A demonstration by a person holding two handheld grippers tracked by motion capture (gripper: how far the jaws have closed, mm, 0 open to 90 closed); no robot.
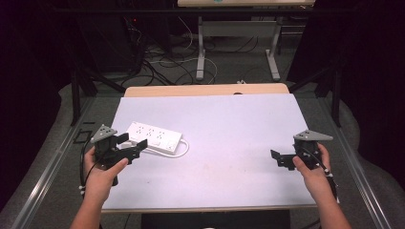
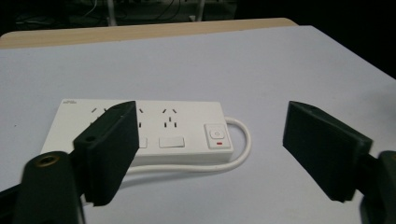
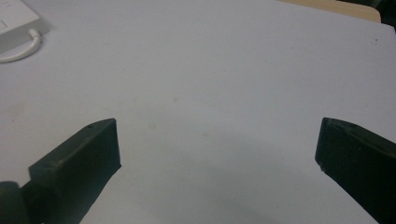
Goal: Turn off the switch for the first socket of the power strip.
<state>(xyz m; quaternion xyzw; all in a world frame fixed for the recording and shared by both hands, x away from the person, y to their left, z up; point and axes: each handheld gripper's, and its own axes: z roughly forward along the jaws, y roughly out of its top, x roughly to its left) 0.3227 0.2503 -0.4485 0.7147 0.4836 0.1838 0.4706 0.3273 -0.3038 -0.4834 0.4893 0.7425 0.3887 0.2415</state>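
Note:
A white power strip with several sockets and a switch lies flat on the left part of the white table cover. Its short white cable loops at the end nearest the middle. My left gripper is open just in front of the strip, with nothing between its jaws. My right gripper is held open near the table's right edge, over bare cover. The strip's corner is at the top left of the right gripper view.
The wooden tabletop's far edge sticks out beyond the white cover. Past it, the legs of another table stand among loose cables on the floor. Dark metal framing runs along both sides.

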